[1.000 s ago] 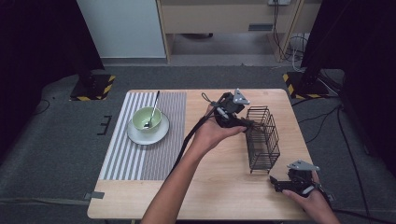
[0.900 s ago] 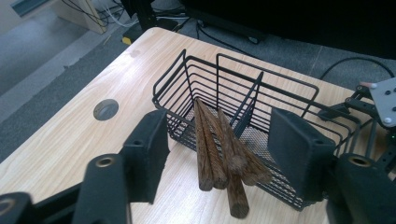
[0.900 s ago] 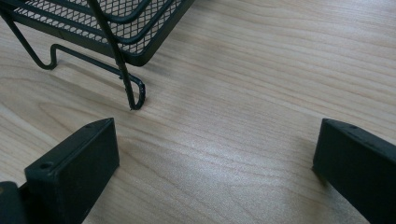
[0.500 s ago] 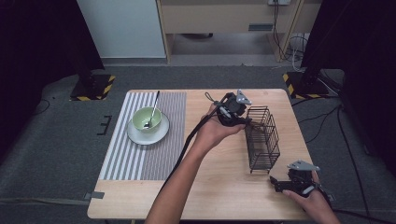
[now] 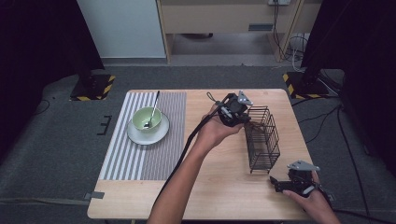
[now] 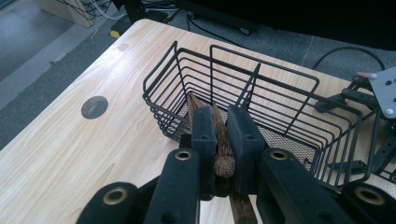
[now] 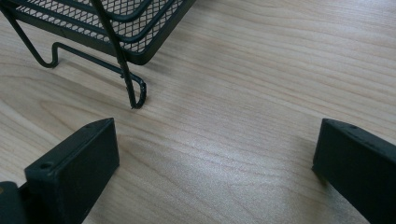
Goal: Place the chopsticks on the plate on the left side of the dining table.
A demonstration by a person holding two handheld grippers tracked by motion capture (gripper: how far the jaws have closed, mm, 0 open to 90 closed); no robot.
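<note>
Left gripper (image 6: pixel 218 135) was clamped on two wooden chopsticks (image 6: pixel 223 154), tips inside wire basket (image 6: pixel 289 100). Right gripper (image 7: pixel 215 163) sat wide open, basket's foot at its 11 o'clock.

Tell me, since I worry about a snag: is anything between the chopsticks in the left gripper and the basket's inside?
Nothing visible. The left gripper holds the dark wooden chopsticks, whose tips already reach over the wire basket's rim into its open top.
</note>
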